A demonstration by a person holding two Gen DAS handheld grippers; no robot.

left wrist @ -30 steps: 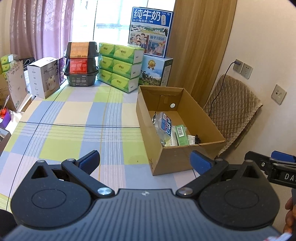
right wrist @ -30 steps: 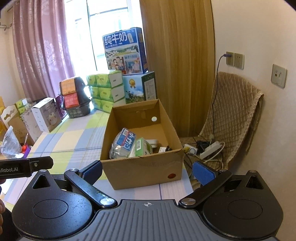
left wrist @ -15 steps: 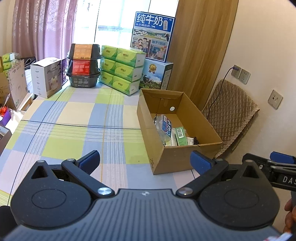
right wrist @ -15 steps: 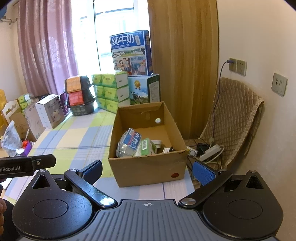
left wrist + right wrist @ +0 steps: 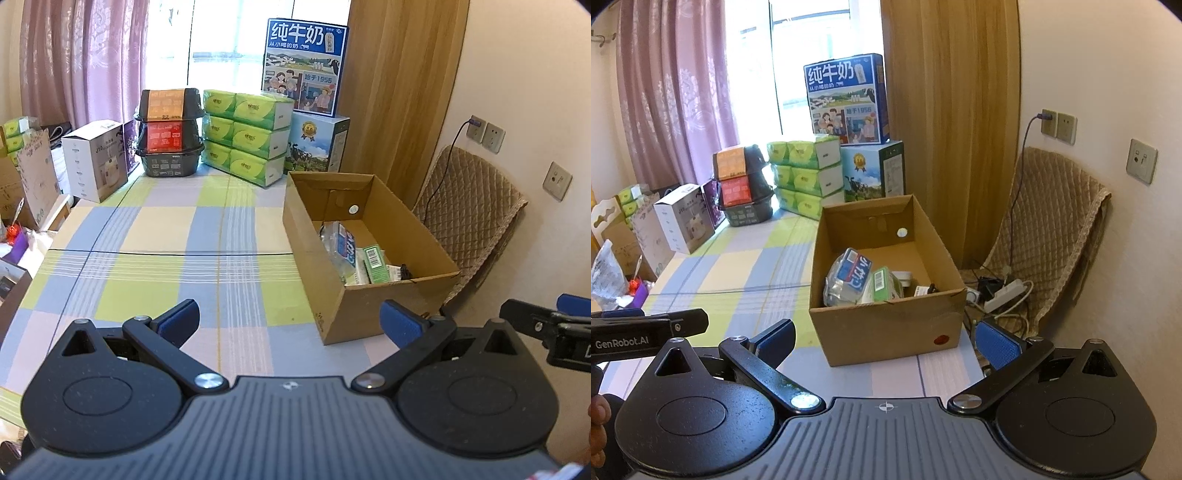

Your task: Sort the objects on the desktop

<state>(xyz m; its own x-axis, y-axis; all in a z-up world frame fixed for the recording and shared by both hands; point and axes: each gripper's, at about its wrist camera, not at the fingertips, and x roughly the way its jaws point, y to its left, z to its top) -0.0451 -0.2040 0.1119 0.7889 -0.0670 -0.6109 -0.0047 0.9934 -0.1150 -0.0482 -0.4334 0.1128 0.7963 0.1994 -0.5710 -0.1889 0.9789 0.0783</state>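
An open cardboard box (image 5: 369, 306) (image 5: 886, 332) stands at the right edge of the checked tablecloth (image 5: 166, 258). Inside it lie a clear packet with a blue label (image 5: 341, 245) (image 5: 849, 277), a green carton (image 5: 375, 260) (image 5: 882, 286) and small white and black items. My left gripper (image 5: 290, 321) is open and empty, held above the table's near end, left of the box. My right gripper (image 5: 884, 341) is open and empty, just in front of the box's near wall. Each gripper shows at the edge of the other's view.
Green tissue packs (image 5: 247, 136), stacked black food boxes (image 5: 170, 133), blue milk cartons (image 5: 306, 70) and a white appliance box (image 5: 94, 160) line the table's far end. A quilted chair (image 5: 1049, 229) with a power strip (image 5: 1004, 293) stands right of the table, by the wall.
Both grippers have drawn back and risen a little, so the box looks smaller and farther. Both stay open and empty; the box contents have not moved.
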